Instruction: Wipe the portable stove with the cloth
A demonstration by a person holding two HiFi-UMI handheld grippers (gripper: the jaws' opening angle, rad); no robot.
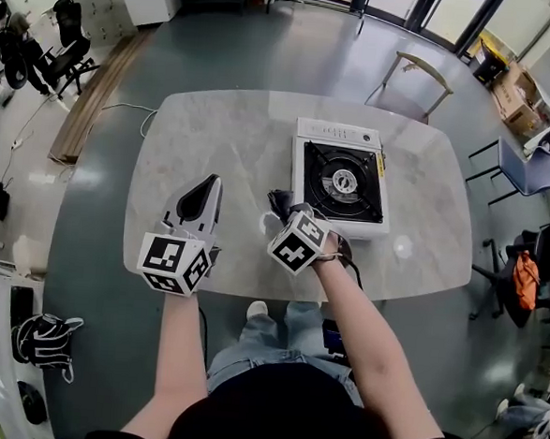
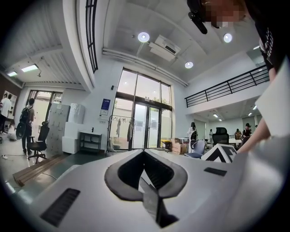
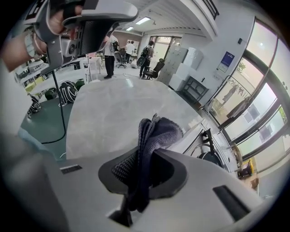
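Observation:
A white portable stove (image 1: 339,178) with a black burner top stands on the right half of the marble table (image 1: 224,135). My right gripper (image 1: 281,208) hovers at the stove's near left corner, shut on a dark grey cloth (image 1: 278,202). In the right gripper view the bunched cloth (image 3: 153,133) sticks out past the jaws of the right gripper (image 3: 146,156), with the stove (image 3: 209,146) just to its right. My left gripper (image 1: 211,183) is held over the table's front left, away from the stove. In its own view the left gripper (image 2: 144,153) is shut with nothing in it.
A wooden chair (image 1: 414,75) stands behind the table and a blue chair (image 1: 528,170) to the right. Planks (image 1: 94,98) and a cable lie on the floor at left. People stand far off in the room.

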